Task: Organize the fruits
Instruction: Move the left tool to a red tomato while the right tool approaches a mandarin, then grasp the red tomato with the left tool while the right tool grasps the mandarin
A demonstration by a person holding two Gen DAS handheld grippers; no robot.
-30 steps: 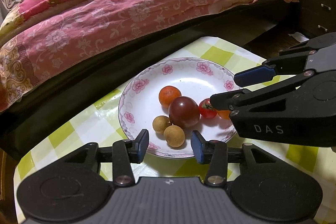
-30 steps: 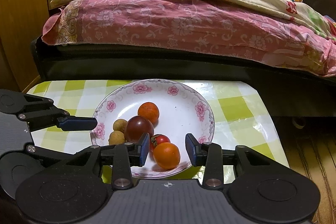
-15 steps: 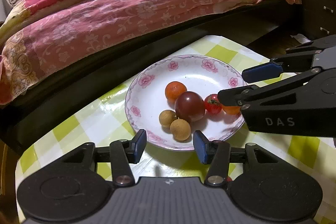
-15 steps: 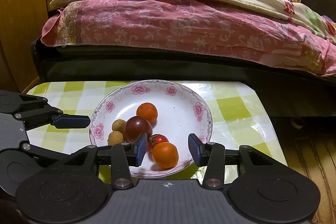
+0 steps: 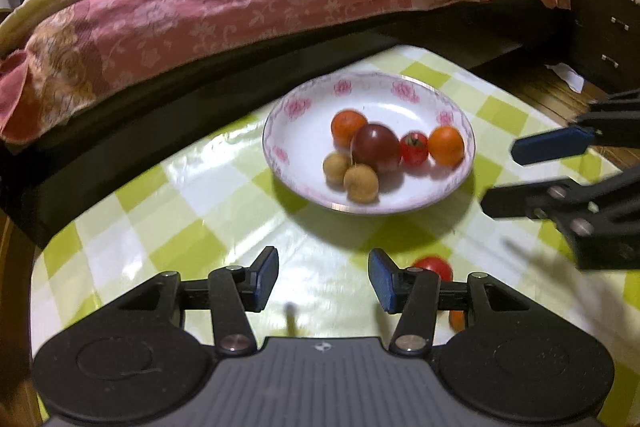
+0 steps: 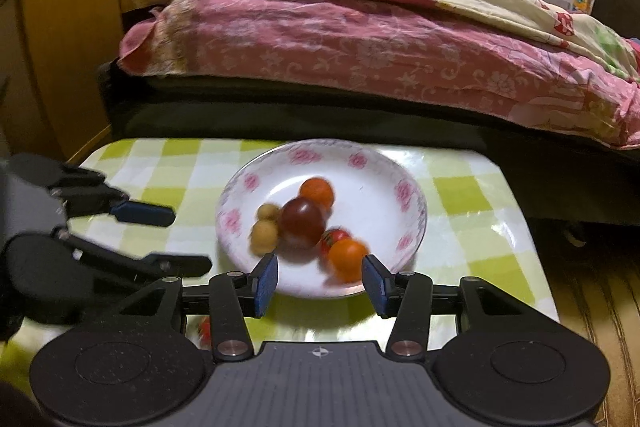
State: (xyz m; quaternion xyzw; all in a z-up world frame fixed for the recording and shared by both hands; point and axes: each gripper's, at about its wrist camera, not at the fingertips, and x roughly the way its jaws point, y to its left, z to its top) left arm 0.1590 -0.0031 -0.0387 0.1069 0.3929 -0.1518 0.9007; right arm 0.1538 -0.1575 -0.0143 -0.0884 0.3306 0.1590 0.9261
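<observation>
My left gripper (image 5: 323, 279) stands parted over bare checked cloth, holding nothing. My right gripper (image 6: 319, 281) has just been opening, empty too. Six fruits sit in the flowered plate (image 5: 298, 123) (the orange tomato (image 6: 347, 259) nearest my right). Another red tomato (image 5: 434, 265) lies on the table (image 5: 168, 211).
</observation>
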